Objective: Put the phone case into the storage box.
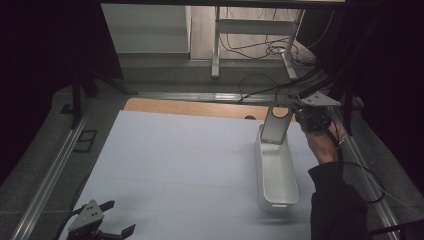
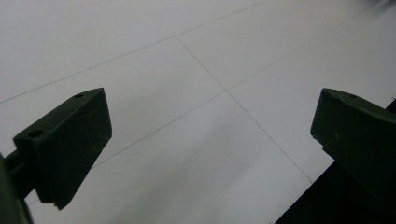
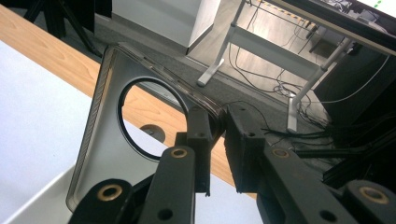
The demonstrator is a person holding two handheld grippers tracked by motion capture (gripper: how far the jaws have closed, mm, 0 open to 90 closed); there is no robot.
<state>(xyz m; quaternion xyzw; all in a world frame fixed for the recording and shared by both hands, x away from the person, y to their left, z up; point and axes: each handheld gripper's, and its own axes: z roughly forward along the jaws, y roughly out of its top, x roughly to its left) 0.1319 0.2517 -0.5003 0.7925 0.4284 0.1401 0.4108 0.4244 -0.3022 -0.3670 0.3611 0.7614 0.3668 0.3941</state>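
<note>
A flat grey lid with a round hole near its top hangs tilted over the far end of a long white bin; its lower edge dips toward the bin's opening. My right gripper is shut on the lid's upper right corner. In the right gripper view, the black jaws pinch the rim of the lid beside the hole. My left gripper rests low at the near left of the white sheet, open and holding nothing. Its jaws stand wide apart over bare sheet.
A white sheet covers most of the table, with a strip of wood bare at the far edge. Metal rails run along both sides. Desk legs and cables lie on the floor beyond.
</note>
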